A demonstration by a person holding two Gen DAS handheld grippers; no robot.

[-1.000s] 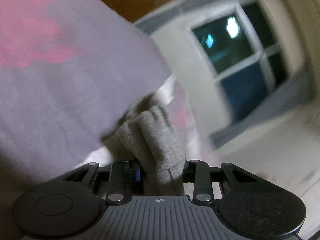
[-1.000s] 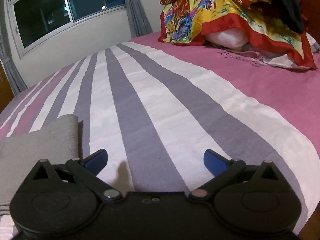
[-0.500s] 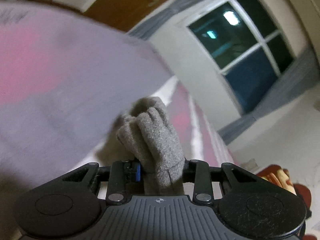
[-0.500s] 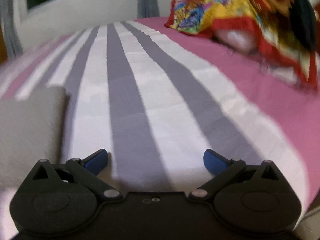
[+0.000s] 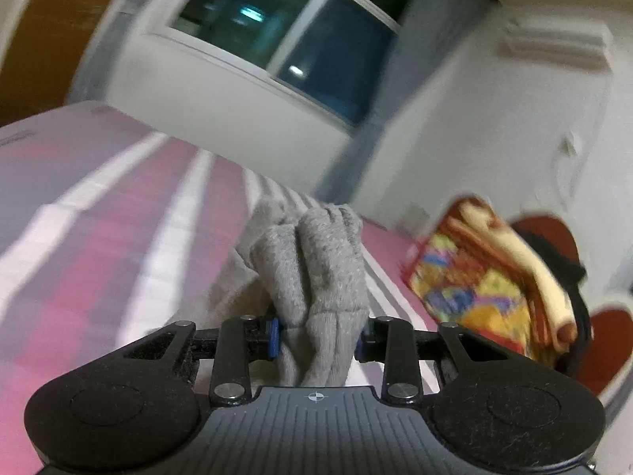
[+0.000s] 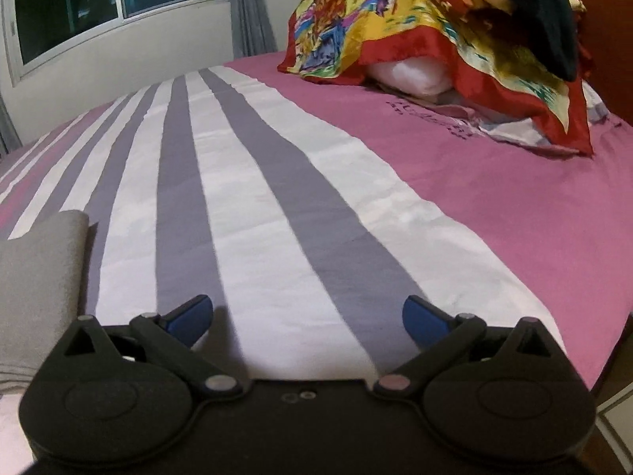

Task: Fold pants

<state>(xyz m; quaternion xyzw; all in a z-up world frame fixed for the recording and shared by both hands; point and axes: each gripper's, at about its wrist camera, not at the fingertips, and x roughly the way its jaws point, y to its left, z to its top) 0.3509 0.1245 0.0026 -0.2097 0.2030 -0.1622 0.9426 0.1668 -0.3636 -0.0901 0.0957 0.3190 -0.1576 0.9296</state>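
My left gripper [image 5: 318, 341] is shut on a bunched fold of the grey fleece pants [image 5: 316, 273] and holds it above the striped bed cover [image 5: 118, 237]. The cloth sticks up between the blue pads and hides what lies behind it. In the right wrist view a flat part of the grey pants [image 6: 37, 277] lies on the bed at the left edge. My right gripper [image 6: 306, 318] is open and empty, low over the white and grey stripes, to the right of the pants and apart from them.
A pile of colourful pillows and blankets [image 6: 435, 27] sits at the bed's far right on the pink sheet [image 6: 494, 198]. A window [image 6: 99, 4] with a grey curtain [image 6: 249, 8] is behind the bed. The bed's edge [image 6: 605, 360] drops off at the right.
My left gripper has swung round with the pants in it, so the bed cover that filled the view has dropped away and the window and pillows show. My right gripper stays open, little moved.
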